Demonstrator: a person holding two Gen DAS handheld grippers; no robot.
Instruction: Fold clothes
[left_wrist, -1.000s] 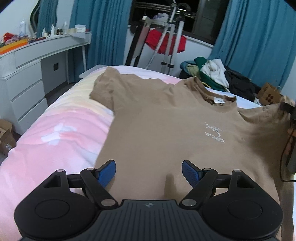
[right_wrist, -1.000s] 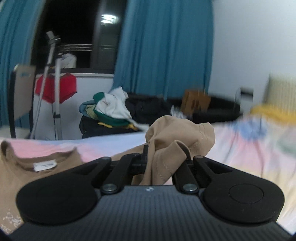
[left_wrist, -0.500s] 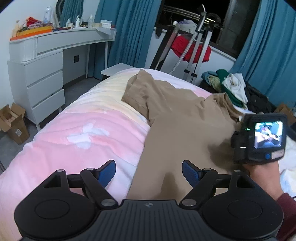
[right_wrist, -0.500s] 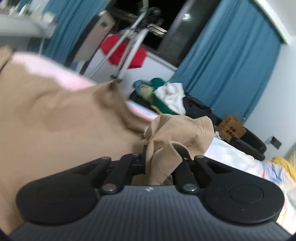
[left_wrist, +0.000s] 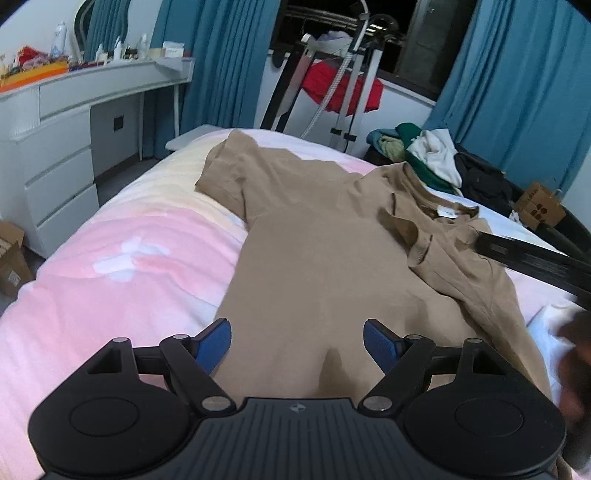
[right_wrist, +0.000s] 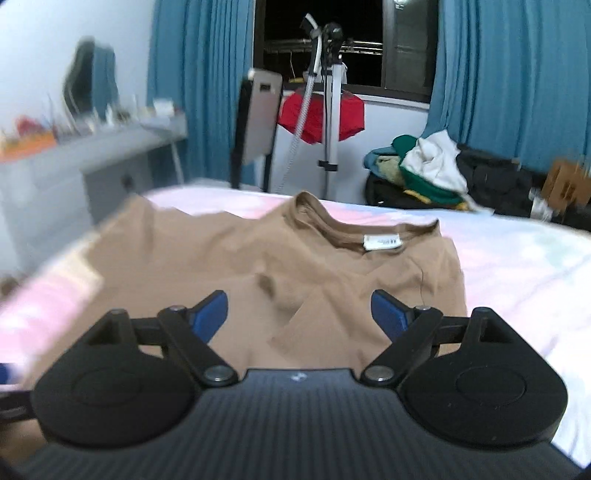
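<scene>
A tan T-shirt (left_wrist: 317, 266) lies on the pink bed (left_wrist: 122, 258). Its right side is folded over the middle, with the right sleeve (left_wrist: 417, 240) lying on the chest. The left sleeve (left_wrist: 229, 173) lies spread out at the far left. My left gripper (left_wrist: 297, 341) is open and empty above the shirt's lower part. My right gripper (right_wrist: 299, 308) is open and empty above the folded side of the T-shirt (right_wrist: 332, 266). The collar and white label (right_wrist: 382, 242) lie beyond it. The right gripper's dark body shows blurred at the right edge of the left wrist view (left_wrist: 532, 258).
A white dresser (left_wrist: 51, 158) stands left of the bed. A clothes rack with a red garment (left_wrist: 340, 92) stands by the window. A pile of clothes (left_wrist: 432, 158) and a cardboard box (left_wrist: 541, 208) lie beyond the bed. Blue curtains hang behind.
My right gripper carried the right sleeve across the shirt, opened and let it go on the chest. The shirt's right side now lies folded over. My left gripper stayed open.
</scene>
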